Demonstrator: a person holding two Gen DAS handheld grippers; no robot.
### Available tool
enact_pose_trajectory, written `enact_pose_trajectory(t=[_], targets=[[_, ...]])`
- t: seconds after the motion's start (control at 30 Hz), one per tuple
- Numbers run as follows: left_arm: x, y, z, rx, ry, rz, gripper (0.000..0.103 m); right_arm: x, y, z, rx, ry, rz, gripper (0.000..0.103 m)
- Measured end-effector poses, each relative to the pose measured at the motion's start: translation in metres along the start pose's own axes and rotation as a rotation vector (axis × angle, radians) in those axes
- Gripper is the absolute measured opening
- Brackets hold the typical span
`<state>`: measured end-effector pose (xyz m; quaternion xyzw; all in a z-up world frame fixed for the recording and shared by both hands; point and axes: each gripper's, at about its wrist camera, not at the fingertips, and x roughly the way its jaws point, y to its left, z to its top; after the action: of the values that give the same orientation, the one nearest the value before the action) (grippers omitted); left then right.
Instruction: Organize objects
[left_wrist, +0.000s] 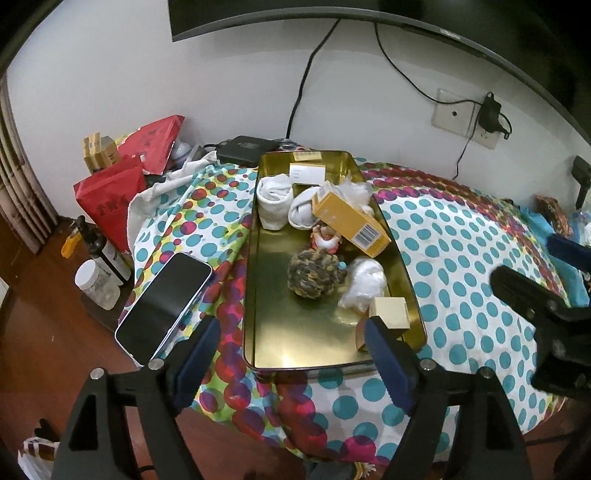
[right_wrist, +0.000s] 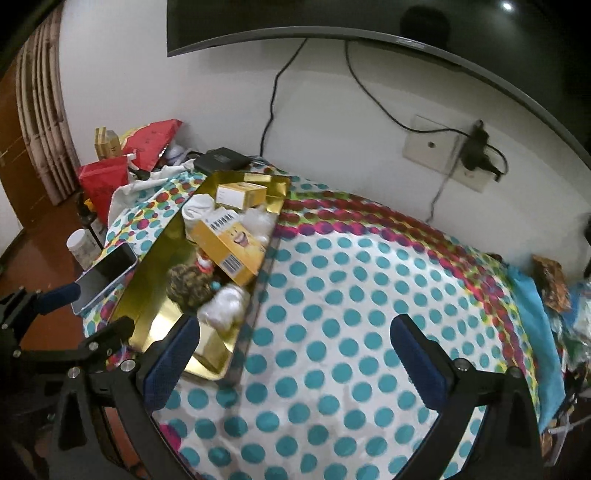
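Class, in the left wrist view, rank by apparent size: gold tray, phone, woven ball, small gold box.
1. Gold tray
2. Phone
3. Woven ball
4. Small gold box, partly hidden by a finger, so unsure.

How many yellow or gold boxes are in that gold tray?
4: two at the tray's far end, one tilted mid-tray, one small at the near corner. More may hide.

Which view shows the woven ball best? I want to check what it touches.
Left wrist view: the woven ball sits unobstructed mid-tray, beside a white bundle. In the right wrist view it is smaller, blurrier and crowded by the yellow box.
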<state>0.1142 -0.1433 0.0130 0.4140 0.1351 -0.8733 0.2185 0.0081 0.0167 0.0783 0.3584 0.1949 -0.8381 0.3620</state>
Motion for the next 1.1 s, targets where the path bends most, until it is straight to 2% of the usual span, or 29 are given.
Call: enact_pose_trajectory(t=[0.37, 0.63, 1.1], targets=[[-0.009, -0.011, 0.002, -0.001, 0.02, -0.02, 0.082, -0.032, 0.002, -0.036, -0.003, 0.056, 0.001, 0.103], [-0.014, -0.014, 0.002, -0.006, 0.033, -0.002, 0.082, -0.028, 0.012, -0.047, -0.003, 0.107, 0.016, 0.103], [-0.008, -0.019, 0.002, -0.016, 0.064, -0.046, 0.082, -0.024, 0.01, -0.051, 0.006, 0.122, 0.031, 0.103]])
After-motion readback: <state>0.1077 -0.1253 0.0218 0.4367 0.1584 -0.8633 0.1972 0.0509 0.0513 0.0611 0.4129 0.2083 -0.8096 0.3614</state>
